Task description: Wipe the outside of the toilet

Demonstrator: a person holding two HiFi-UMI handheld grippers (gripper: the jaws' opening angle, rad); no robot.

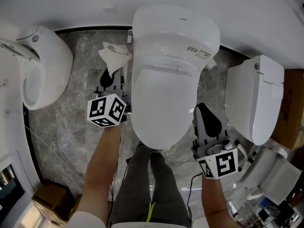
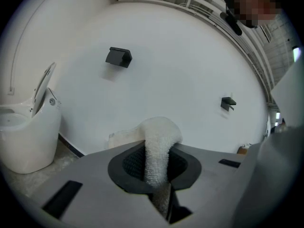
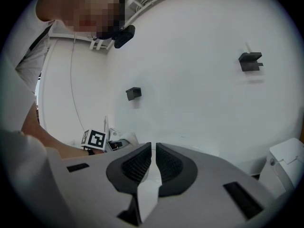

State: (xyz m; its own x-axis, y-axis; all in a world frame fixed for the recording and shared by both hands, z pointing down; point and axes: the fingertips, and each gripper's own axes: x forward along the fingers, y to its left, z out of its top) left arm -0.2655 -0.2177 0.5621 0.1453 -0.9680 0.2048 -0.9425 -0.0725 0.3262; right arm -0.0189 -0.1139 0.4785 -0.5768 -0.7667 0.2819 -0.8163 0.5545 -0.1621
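One cloth (image 2: 159, 141) pinched by left gripper (image 1: 111, 75) beside toilet (image 1: 166, 94)

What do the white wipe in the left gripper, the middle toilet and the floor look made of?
Wipe: white, pebbled surface, drapes limply; paper towel or thin cloth, unclear which. Toilet: smooth glossy white, likely glazed ceramic; lid perhaps plastic. Floor: grey with pale veins, slightly shiny; marble or marble-look tile.
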